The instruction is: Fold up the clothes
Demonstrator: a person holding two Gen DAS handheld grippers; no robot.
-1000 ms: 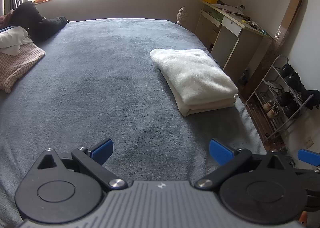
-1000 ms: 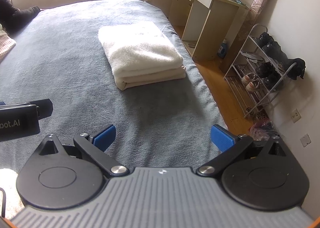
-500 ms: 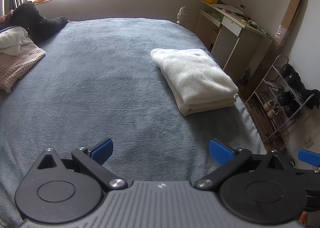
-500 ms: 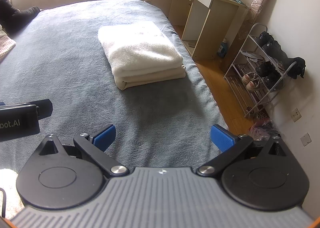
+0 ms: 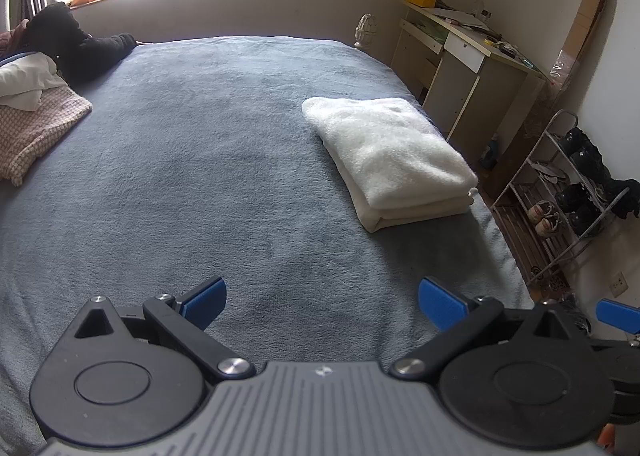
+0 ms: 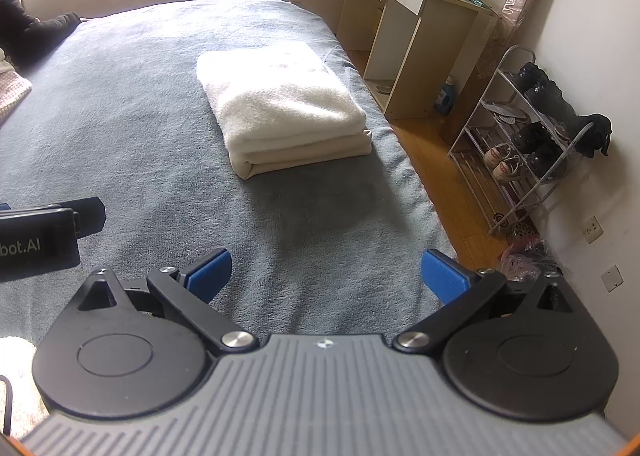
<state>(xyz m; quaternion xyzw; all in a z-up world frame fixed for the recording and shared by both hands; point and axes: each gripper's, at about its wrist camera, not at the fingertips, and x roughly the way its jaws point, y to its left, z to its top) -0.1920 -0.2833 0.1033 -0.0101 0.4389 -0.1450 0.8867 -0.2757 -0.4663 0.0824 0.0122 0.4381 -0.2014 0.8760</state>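
Folded white garment [image 6: 282, 108] alone on grey bed [image 6: 120, 116], both tongs [image 5: 322, 302] [image 6: 325, 274] wide, empty.

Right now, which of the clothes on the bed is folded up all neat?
The white fluffy one near the bed's desk-side edge: it is a tidy stacked rectangle. The pink checked one, white one and black one lie heaped together.

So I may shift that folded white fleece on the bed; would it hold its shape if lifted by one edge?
Probably not. The folded white fleece looks soft and plush, so it would likely sag. Its stacked layers, visible at the near edge, could slide open. On the bed cover, pushing may drag rather than glide.
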